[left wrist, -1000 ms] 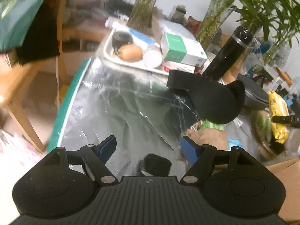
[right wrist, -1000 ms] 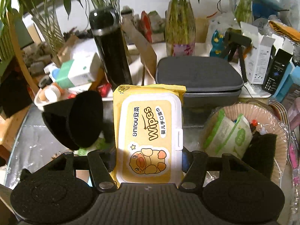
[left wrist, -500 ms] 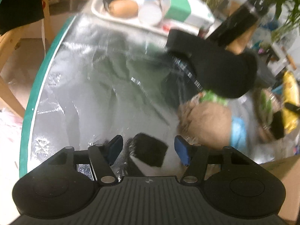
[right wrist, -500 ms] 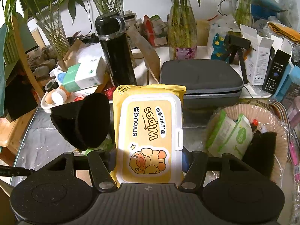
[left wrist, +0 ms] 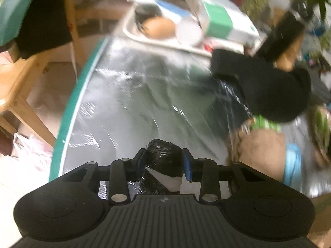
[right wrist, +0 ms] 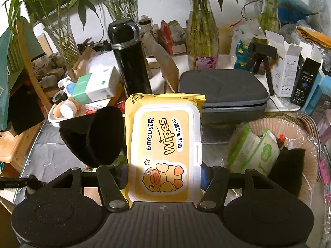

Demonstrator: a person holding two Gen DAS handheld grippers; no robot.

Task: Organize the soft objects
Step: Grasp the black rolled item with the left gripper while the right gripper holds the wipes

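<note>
Two tongs appear, one per wrist view. We see the left tongs (left wrist: 164,162) over the foil-covered table (left wrist: 128,95), their jaws closing on a small black bundle (left wrist: 163,165) wrapped in shiny film with a pale patch; the blue pads (left wrist: 186,164) sit against its sides. We see the right tongs (right wrist: 164,172) clamped across a yellow pack of wipes (right wrist: 165,144), held upright, duck picture towards the camera. Left of the pack we note a black cone-shaped soft pad (right wrist: 95,138) above the table, and to the right a round basket (right wrist: 310,150) holding a green-and-white packet (right wrist: 252,150) and a black piece (right wrist: 287,167). Behind stand a black flask (right wrist: 128,60) and a grey case (right wrist: 223,91).
</note>
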